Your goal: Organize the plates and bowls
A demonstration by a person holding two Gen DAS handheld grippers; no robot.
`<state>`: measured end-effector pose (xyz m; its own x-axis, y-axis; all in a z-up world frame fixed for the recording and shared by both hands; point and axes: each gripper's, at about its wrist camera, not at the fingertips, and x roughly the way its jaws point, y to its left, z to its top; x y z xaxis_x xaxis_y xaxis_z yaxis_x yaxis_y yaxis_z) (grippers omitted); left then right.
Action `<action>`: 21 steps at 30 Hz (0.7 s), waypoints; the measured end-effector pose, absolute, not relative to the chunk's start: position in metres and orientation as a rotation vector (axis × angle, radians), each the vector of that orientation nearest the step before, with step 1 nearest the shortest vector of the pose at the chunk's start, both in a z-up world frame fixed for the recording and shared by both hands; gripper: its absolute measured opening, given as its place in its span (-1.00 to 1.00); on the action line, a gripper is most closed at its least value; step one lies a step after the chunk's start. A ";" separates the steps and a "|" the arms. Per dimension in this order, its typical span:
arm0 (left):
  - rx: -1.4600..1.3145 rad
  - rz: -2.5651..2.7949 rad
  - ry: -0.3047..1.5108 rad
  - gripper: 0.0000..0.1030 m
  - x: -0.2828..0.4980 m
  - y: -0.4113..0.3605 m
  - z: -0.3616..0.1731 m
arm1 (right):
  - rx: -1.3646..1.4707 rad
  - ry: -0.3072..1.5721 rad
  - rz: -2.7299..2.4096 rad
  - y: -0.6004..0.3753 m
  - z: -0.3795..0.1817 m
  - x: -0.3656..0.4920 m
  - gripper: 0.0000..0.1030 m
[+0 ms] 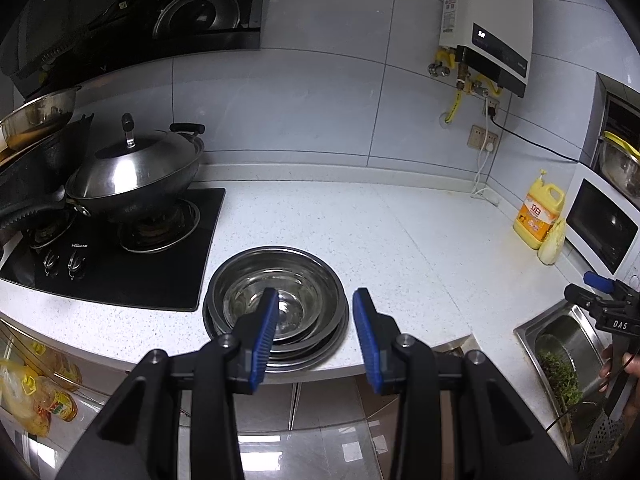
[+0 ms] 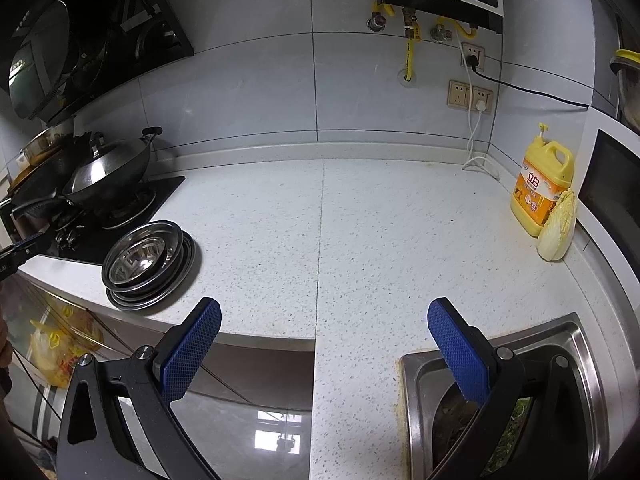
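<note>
A kitchen counter (image 2: 360, 220), white and speckled, seen from two handheld grippers. Nearest in the left wrist view, the left gripper (image 1: 316, 332) hangs over the counter's front edge with its blue pads partly apart and nothing between them. Just beyond it, at the front edge beside the stove (image 1: 120, 264), sits the stack (image 1: 276, 300) of steel bowls nested on steel plates; one pad covers part of the stack's near left side, and how many pieces it holds is hard to count. In the right wrist view, the right gripper (image 2: 324, 344) stands with its pads wide apart, empty, above the counter's front edge; its right finger hides part of the sink (image 2: 584, 360) at the front right corner. Inside the sink lies something dark and greenish, too dim to make out. On the stove behind the stack rests a lidded wok (image 1: 136, 176), with more pans cut off at the left edge. Far right, near the back corner, a yellow bottle (image 2: 542, 188) stands with a cabbage (image 2: 558, 226) leaning against it, next to a microwave (image 1: 600, 224) that is partly cut off. A water heater (image 1: 488, 20) hangs on the tiled wall.
</note>
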<state>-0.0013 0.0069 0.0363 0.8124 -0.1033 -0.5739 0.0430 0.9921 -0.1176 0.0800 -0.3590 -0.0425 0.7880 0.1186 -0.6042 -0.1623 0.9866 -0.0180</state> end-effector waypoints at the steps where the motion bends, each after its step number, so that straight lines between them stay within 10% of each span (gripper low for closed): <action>1: -0.103 -0.079 0.617 -0.29 0.000 0.006 0.036 | -0.070 0.645 0.152 -0.359 -0.042 0.081 0.98; 21: -0.099 -0.097 0.591 -0.29 0.007 0.029 0.047 | -0.044 0.646 0.148 -0.343 -0.047 0.094 0.98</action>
<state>0.0074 0.0293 0.0469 0.8263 -0.1199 -0.5503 0.0632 0.9906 -0.1210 0.0942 -0.3427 -0.0466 0.7883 0.1240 -0.6027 -0.1515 0.9884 0.0053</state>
